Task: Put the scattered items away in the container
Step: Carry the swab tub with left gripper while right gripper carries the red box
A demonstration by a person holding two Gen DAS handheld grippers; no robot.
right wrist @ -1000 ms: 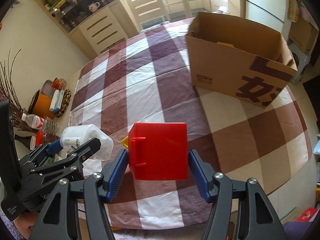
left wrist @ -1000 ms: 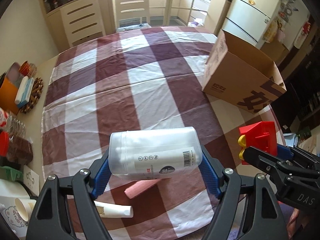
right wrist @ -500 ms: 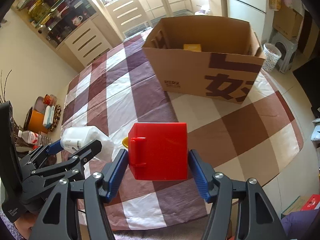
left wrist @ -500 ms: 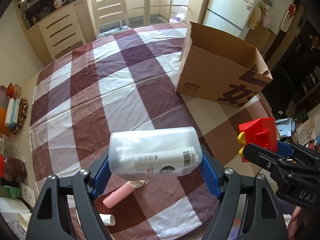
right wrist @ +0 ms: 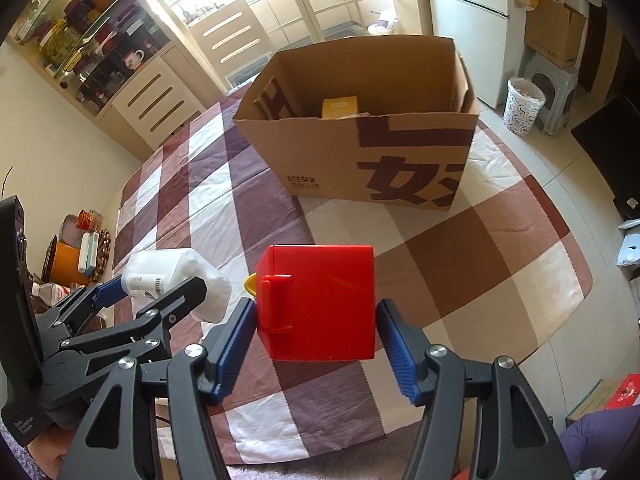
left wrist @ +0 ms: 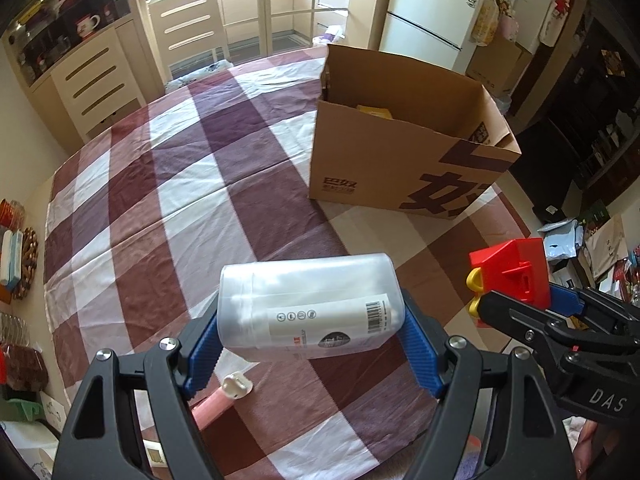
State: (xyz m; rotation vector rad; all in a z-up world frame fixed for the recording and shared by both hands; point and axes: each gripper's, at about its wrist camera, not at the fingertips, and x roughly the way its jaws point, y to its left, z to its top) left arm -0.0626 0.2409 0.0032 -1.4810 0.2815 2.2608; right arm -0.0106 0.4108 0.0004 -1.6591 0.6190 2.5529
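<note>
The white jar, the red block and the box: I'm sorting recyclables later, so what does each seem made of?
White jar: likely translucent plastic, frosted and slightly glossy, with a printed label and barcode.
Red block: looks like hard moulded plastic; glossy, with sharp edges and a moulded tab.
Box: corrugated cardboard, matte brown, with printed dark characters and folded flaps.

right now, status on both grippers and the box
Left gripper clamps white canister; right gripper clamps red block. Cardboard box ahead, open, yellow item inside. Path over tablecloth clear.
</note>
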